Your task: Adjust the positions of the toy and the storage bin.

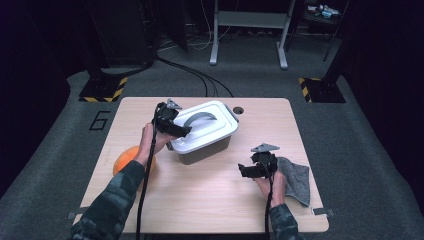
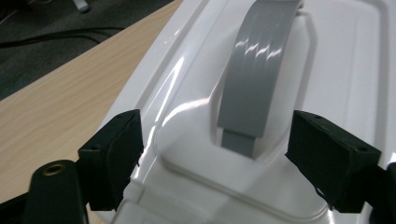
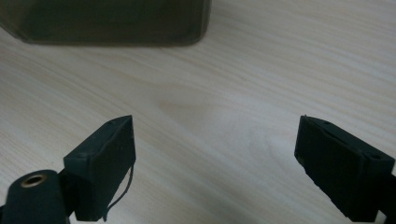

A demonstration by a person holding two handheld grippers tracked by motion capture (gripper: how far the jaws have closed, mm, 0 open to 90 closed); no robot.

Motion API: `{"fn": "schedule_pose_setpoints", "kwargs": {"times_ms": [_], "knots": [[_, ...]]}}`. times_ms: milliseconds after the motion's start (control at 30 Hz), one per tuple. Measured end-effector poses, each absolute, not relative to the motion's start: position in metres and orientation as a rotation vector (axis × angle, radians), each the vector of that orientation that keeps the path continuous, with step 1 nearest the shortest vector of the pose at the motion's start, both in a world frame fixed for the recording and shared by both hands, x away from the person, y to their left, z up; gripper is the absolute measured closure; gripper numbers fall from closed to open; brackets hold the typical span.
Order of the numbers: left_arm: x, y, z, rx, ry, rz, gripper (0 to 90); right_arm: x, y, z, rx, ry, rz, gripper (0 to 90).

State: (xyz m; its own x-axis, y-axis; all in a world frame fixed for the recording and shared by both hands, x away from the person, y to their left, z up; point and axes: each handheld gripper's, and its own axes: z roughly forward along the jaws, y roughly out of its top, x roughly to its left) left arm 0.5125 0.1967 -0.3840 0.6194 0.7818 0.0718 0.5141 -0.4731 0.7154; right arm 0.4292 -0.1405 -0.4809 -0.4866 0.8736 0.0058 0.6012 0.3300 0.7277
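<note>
A dark storage box [image 1: 205,150] with a white lid [image 1: 220,131] and a grey handle [image 1: 201,118] stands on the wooden table [image 1: 200,200]. My left gripper [image 1: 181,131] hovers over the lid's left end, open. In the left gripper view its jaws stand wide apart either side of the near end of the grey handle [image 2: 259,74], above the white lid [image 2: 345,70]. My right gripper [image 1: 246,171] is open above bare table to the box's right front. The right gripper view has the box's dark wall [image 3: 112,21] at the top and bare wood between the jaws.
An orange round object [image 1: 125,159] lies at the table's left, partly behind the left forearm. A grey cloth [image 1: 296,177] lies by the right hand near the table's right edge. A small hole [image 1: 238,110] sits in the tabletop behind the box.
</note>
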Motion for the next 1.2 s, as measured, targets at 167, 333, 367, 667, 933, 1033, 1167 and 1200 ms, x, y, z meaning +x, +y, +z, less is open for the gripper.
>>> {"fn": "schedule_pose_setpoints", "kwargs": {"times_ms": [167, 333, 367, 667, 933, 1033, 1167, 1200], "knots": [[0.509, 0.209, -0.388, 2.175, 1.077, 0.533, 10.6, 0.438, -0.142, -0.465, 1.312, 2.208, 0.966, 11.2], [0.506, 0.215, -0.387, 2.177, 1.125, 0.539, 7.0, 0.450, -0.146, -0.450, 1.283, 2.210, 0.981, 11.4], [0.506, 0.217, -0.387, 2.188, 1.152, 0.543, 7.1, 0.452, -0.146, -0.447, 1.280, 2.208, 0.983, 11.4], [0.509, 0.231, -0.392, 2.161, 1.204, 0.506, 11.2, 0.461, -0.148, -0.429, 1.260, 2.171, 0.999, 12.5], [0.510, 0.235, -0.394, 2.142, 1.181, 0.421, 15.7, 0.473, -0.146, -0.413, 1.262, 2.147, 1.062, 14.4], [0.510, 0.236, -0.395, 2.147, 1.163, 0.397, 16.7, 0.480, -0.142, -0.405, 1.263, 2.145, 1.086, 17.2], [0.510, 0.236, -0.393, 2.169, 1.147, 0.389, 16.8, 0.490, -0.136, -0.393, 1.256, 2.140, 1.123, 23.9], [0.510, 0.237, -0.393, 2.170, 1.143, 0.386, 16.8, 0.493, -0.134, -0.391, 1.240, 2.143, 1.124, 25.2]]}}
